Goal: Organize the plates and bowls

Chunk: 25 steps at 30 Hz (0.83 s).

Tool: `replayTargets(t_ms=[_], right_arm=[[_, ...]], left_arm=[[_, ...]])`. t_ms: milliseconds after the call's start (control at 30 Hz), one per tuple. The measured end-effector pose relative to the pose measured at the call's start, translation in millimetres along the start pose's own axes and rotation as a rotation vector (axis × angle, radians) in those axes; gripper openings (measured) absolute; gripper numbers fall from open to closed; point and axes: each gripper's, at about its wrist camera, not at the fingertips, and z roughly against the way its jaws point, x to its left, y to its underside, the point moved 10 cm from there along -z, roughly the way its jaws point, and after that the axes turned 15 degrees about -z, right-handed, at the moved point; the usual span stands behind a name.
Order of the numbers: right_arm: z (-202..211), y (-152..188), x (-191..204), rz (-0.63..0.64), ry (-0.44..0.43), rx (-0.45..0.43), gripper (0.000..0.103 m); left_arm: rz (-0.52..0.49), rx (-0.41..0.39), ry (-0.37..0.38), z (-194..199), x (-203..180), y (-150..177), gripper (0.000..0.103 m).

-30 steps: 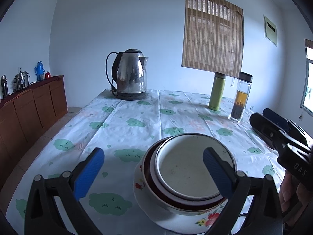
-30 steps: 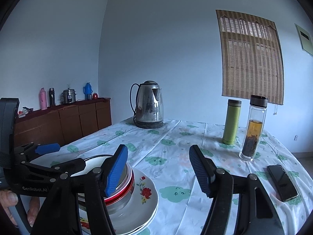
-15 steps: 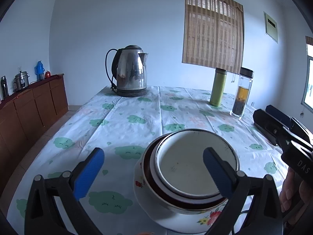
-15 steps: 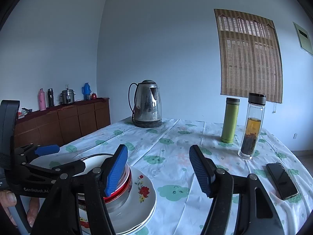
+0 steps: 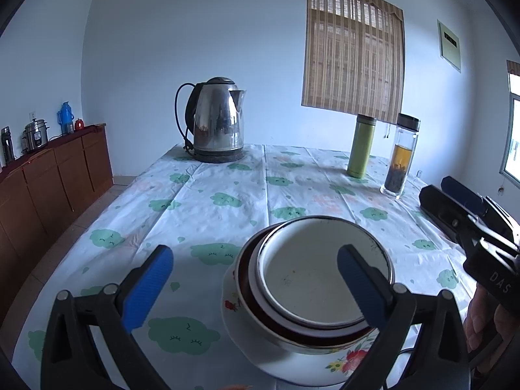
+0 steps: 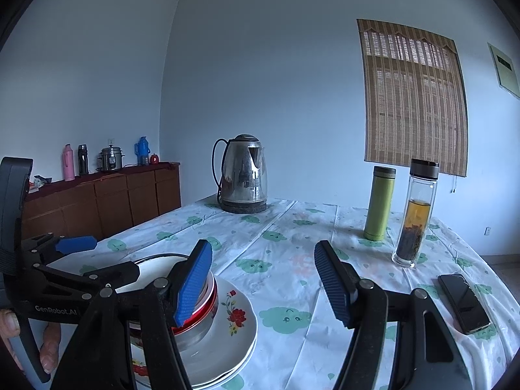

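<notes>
Cloud-print tabletop (image 5: 227,201) carries nested bowls (image 5: 321,279) on floral plates (image 6: 234,321): rigid, slick, breakable. Both the left hand-held gripper (image 5: 256,287) and right hand-held gripper (image 6: 263,279) gape, released; grip the plate rim at 3 o'clock.

A steel electric kettle (image 5: 218,123) stands on its dark base far ahead, at the far edge of the table, its black cord looping behind the handle. Ahead and to the right stand a green flask (image 5: 361,145) and, just beside it, a clear glass bottle (image 5: 400,157) with amber liquid over dark leaves. A black phone (image 6: 463,303) lies flat on the cloth close by on the right. The white tablecloth (image 5: 208,208) bears green cloud prints. Far off to the left, a brown wooden sideboard (image 6: 107,201) carries a pink flask (image 6: 68,167), a dark flask (image 6: 83,159), a steel cooker (image 6: 111,159) and a blue jug (image 6: 142,151). A bamboo blind (image 6: 412,97) hangs on the far wall.
</notes>
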Motion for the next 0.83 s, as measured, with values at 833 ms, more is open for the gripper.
replayTargets(t_ms=[833], right_arm=[[4.0, 1.0, -0.1, 0.013, 0.007, -0.013, 0.068]], left_arm=[[-0.053, -0.015, -0.065, 4.3, 2.8, -4.2, 0.103]])
